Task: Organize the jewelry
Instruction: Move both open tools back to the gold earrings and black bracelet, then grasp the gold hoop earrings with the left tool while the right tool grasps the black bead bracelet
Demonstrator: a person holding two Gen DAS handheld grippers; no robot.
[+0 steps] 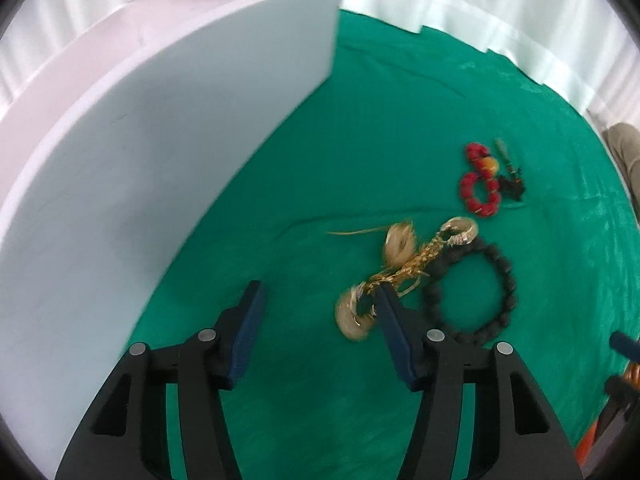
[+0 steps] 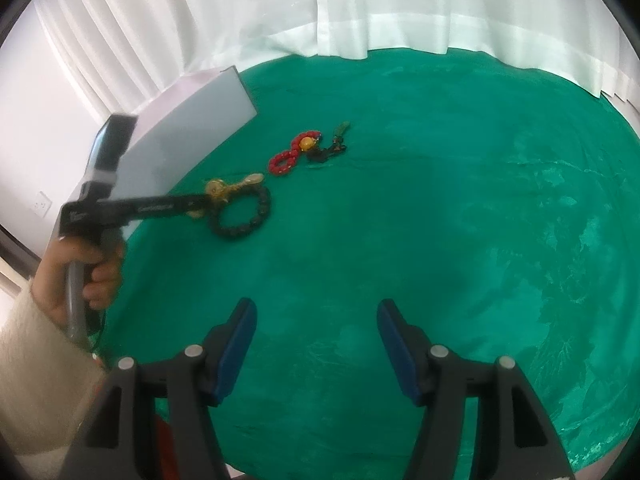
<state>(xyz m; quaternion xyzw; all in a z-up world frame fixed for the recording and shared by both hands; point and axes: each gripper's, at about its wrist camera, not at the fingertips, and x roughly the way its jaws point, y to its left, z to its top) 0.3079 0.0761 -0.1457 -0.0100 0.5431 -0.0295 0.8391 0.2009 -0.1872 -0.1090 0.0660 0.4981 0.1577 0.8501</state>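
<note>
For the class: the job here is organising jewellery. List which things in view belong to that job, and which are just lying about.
Belongs to the job:
- gold chain piece
- black bead bracelet
- red bead bracelet
- white box, probably where the jewellery goes
- left gripper, jaws open beside the gold piece
- right gripper, jaws open over bare cloth

Just lying about:
- green cloth
- white curtain

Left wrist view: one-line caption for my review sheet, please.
Left hand-held gripper, jaws apart and empty, above green cloth beside gold jewelry, black bead bracelet and red bead bracelet.

White curtain [image 2: 360,8] behind green cloth [image 2: 440,200], wall outlet [image 2: 41,204] at left.
</note>
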